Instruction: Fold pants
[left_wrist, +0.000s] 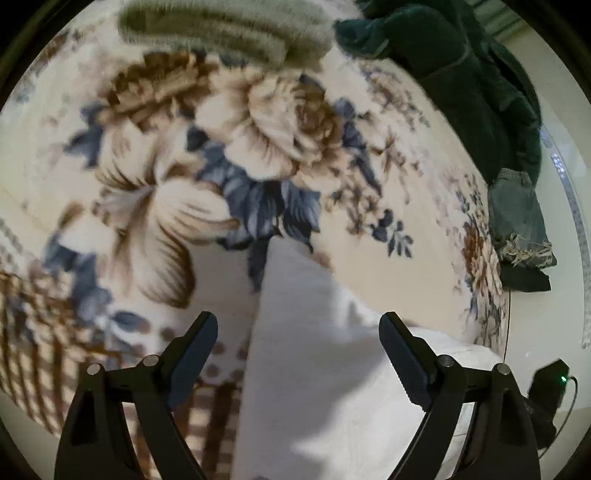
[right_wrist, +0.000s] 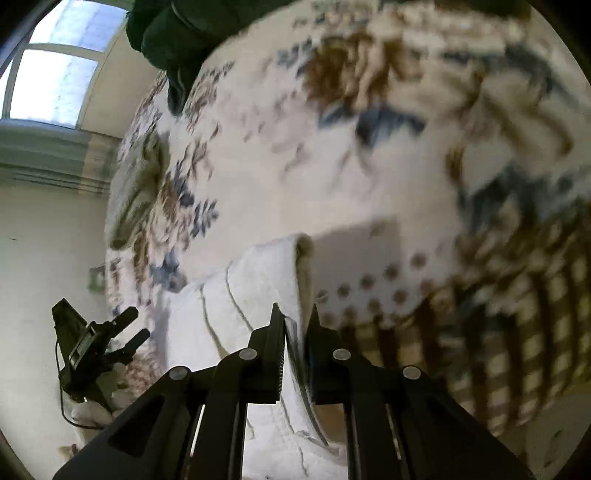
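Note:
White pants (left_wrist: 317, 354) lie on a floral blanket (left_wrist: 155, 206). In the left wrist view their folded edge runs up between my left gripper's (left_wrist: 299, 325) fingers, which stand wide apart above the cloth and press on nothing. In the right wrist view the pants (right_wrist: 255, 288) show grey seam lines and a rolled hem. My right gripper (right_wrist: 296, 314) is shut on the pants' edge, a thin fold of cloth pinched between its pads. The left gripper (right_wrist: 137, 328) also shows at the far left of that view, open at the blanket's edge.
A dark green heap of clothes (left_wrist: 472, 81) and a frayed piece of denim (left_wrist: 517, 218) lie at the blanket's right edge. A fuzzy grey-green garment (left_wrist: 229, 33) lies at the top. A black device with a green light (left_wrist: 550, 384) sits off the bed. A window (right_wrist: 55, 77) is at the upper left.

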